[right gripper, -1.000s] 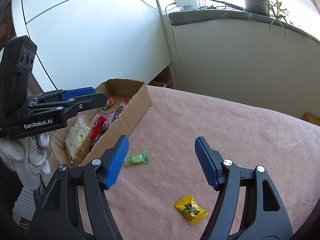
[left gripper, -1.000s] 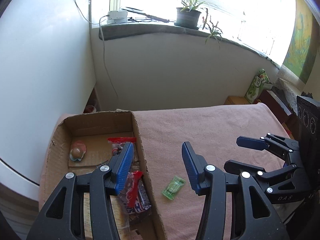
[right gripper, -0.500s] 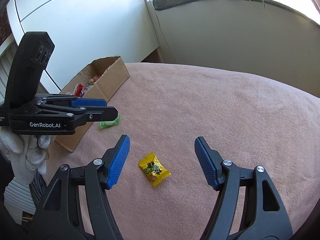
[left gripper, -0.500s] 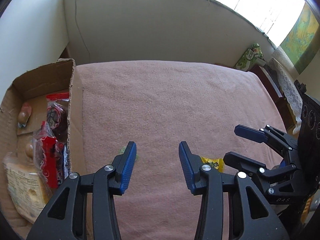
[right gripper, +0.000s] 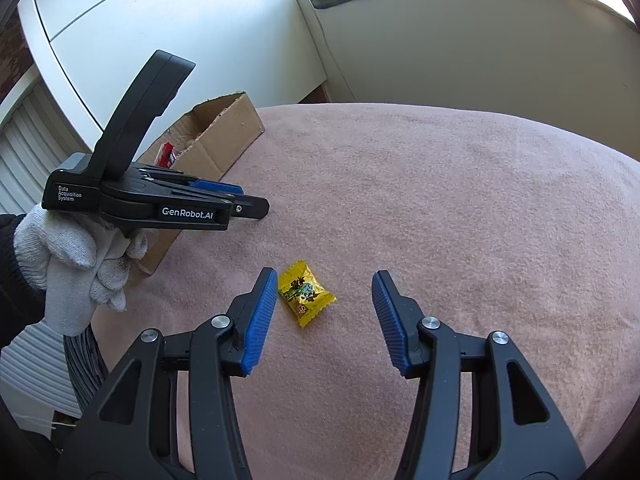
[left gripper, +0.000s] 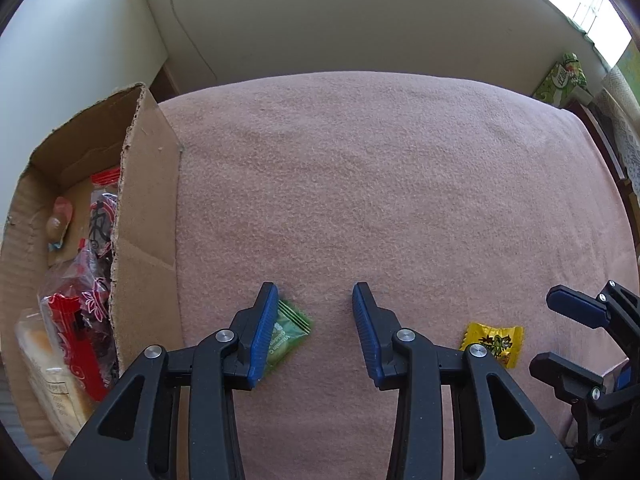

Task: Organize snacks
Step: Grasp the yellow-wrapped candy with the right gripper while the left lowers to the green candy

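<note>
A small green snack packet (left gripper: 289,332) lies on the pink blanket (left gripper: 380,184), partly under the left finger of my left gripper (left gripper: 315,312). Its jaws are closing around the packet and the pads do not press on it. A yellow candy packet (right gripper: 306,295) lies between the fingers of my right gripper (right gripper: 325,300), close to the left pad; these jaws are closing too, without touching it. The yellow packet (left gripper: 494,342) and the right gripper (left gripper: 576,332) show at the right of the left wrist view. The left gripper (right gripper: 240,204) appears side-on in the right wrist view, held by a white-gloved hand (right gripper: 76,264).
An open cardboard box (left gripper: 146,184) stands at the blanket's left edge with several wrapped snacks (left gripper: 92,280) inside; it also shows as the box (right gripper: 224,136) behind the left gripper. A white cabinet (right gripper: 180,40) and wall lie beyond. A green carton (left gripper: 562,80) sits far right.
Both grippers dropped toward the blanket and narrowed their jaws. The left one swung away from the box to the green packet; the right one came over the yellow packet.
</note>
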A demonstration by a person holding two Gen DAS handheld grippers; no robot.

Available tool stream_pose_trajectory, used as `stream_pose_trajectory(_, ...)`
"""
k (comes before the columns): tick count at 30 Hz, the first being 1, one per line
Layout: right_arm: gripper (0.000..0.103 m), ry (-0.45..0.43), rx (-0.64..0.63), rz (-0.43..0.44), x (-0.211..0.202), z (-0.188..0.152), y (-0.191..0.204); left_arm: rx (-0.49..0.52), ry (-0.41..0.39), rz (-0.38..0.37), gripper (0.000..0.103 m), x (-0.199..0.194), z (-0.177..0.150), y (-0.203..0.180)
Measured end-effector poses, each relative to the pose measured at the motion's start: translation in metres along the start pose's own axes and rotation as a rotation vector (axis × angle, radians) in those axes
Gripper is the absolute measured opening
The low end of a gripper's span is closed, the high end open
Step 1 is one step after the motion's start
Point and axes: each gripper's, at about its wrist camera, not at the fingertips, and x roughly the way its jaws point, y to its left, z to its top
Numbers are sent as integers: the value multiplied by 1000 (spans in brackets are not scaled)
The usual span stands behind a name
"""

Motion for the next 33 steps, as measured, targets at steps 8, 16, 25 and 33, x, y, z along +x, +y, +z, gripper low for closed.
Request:
stream_pose_trajectory(8,52,4,-16,7,-2,-4,7,22,1,15,38,-4,-18,-9)
stream_pose_trajectory(16,52,1,-34,16,-4,4,19,61,36,-85,37,-18,-49,-20)
stream_pose_trajectory(25,52,10,-38,-6,3,5,9,98,-152,57,38,-45,-110,-28)
stream_pose_trajectory(33,52,55,-167,-30,21,0,32,42,-154,74,38,-36,-83,-15)
